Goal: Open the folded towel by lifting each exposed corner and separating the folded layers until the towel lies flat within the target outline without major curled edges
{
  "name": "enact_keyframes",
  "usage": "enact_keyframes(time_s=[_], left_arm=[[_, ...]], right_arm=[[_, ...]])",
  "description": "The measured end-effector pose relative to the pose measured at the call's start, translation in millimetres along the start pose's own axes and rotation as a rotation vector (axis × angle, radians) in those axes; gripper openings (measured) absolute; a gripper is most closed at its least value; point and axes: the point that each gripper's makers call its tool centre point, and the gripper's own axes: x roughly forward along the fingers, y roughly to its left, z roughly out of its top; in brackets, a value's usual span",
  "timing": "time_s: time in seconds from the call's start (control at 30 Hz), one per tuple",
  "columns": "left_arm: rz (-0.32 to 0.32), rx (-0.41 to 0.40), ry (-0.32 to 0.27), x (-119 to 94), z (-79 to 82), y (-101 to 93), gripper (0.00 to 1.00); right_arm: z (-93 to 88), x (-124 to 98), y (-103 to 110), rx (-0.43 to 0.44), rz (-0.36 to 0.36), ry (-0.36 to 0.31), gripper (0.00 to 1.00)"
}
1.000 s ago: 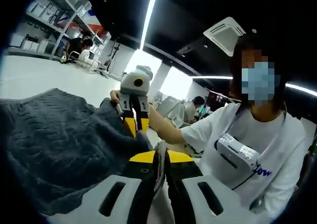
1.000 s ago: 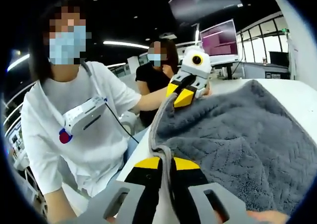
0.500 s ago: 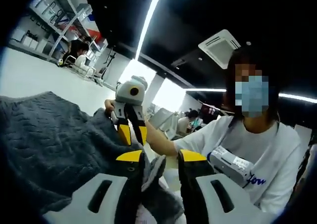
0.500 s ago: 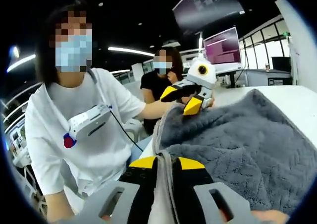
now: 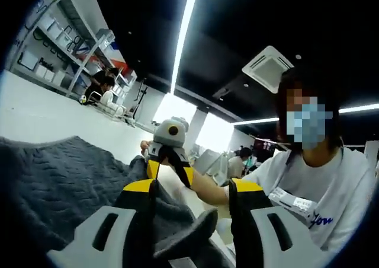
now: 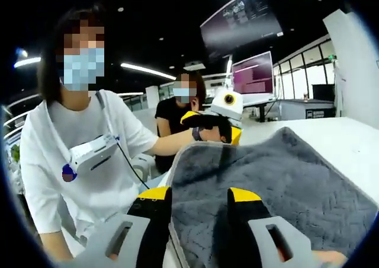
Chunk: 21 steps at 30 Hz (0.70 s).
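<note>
A dark grey towel [image 5: 65,179] lies spread on the white table [image 5: 35,114]. In the left gripper view my left gripper [image 5: 192,188] stands open, its yellow-tipped jaws wide apart, and a towel edge lies loose between them. Beyond it my right gripper [image 5: 170,172] is open at the towel's other near corner. In the right gripper view my right gripper [image 6: 198,195] is open over the towel [image 6: 284,179], whose hemmed edge runs between the jaws. My left gripper [image 6: 212,128] shows at the towel's far corner, jaws apart.
The person in a white shirt [image 5: 308,179] holding the grippers stands at the table's edge. Another person in black [image 6: 177,114] stands behind. Shelves [image 5: 53,54] and monitors [image 6: 251,72] lie far back. Bare white table [image 6: 349,143] surrounds the towel.
Both grippers were shut on the towel's edge a second ago. The left opened first, then the right, and the towel corners dropped onto the table.
</note>
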Motion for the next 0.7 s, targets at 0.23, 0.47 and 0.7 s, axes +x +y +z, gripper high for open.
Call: enact_keyframes(time_s=[0.23, 0.47, 0.7], left_arm=[[0.145, 0.027, -0.053, -12.8, 14.6, 30.6, 0.52], [0.265, 0.063, -0.058, -21.5, 17.9, 54.4, 0.61], [0.42, 0.12, -0.006, -35.1, 14.7, 83.7, 0.73]], right_arm=[[6.4, -6.5, -20.9, -0.029, -0.119, -0.033, 0.44], [11.0, -18.0, -46.6, -0.044, -0.254, -0.057, 0.57], [10.4, -30.9, -69.3, -0.041, -0.354, -0.053, 0.68]])
